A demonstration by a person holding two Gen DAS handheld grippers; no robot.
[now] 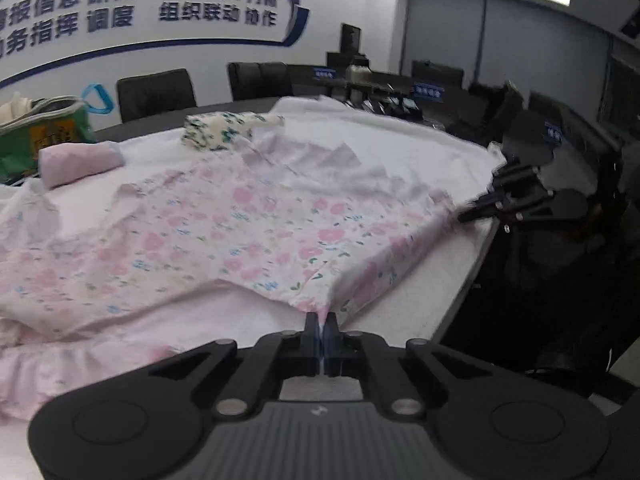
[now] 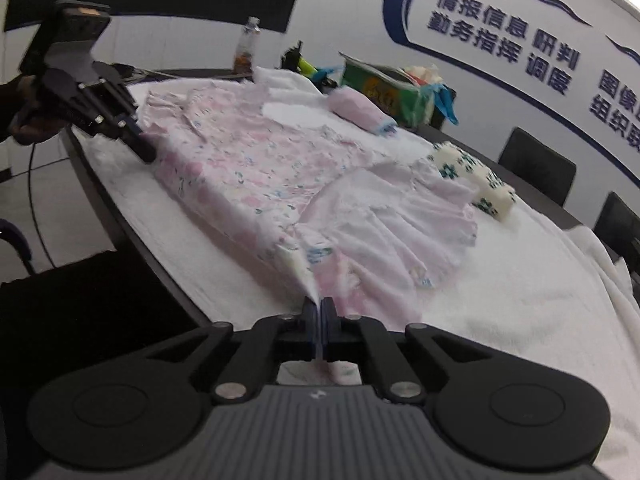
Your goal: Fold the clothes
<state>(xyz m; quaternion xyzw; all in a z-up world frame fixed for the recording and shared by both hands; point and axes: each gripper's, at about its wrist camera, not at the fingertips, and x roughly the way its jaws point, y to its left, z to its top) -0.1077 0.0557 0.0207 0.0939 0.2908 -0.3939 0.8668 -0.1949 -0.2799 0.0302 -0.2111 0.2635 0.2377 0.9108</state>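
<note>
White-toweled table [image 2: 500, 300]: each gripper, left [image 1: 321, 318] and right [image 2: 319, 304], pinches floral garment [image 1: 224, 232]; green bag [image 2: 384, 90] holds cloth.

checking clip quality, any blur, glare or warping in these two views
Left wrist: floral garment and right gripper slightly smeared, blown-out ceiling light, curved wall lettering. Right wrist: left gripper soft, white towel near overexposed, table edge bowed.

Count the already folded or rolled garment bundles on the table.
2. A pink rolled bundle lies beside the green bag at the far side; a white bundle with green flowers lies beyond the spread floral garment. The bag may hide more.
</note>
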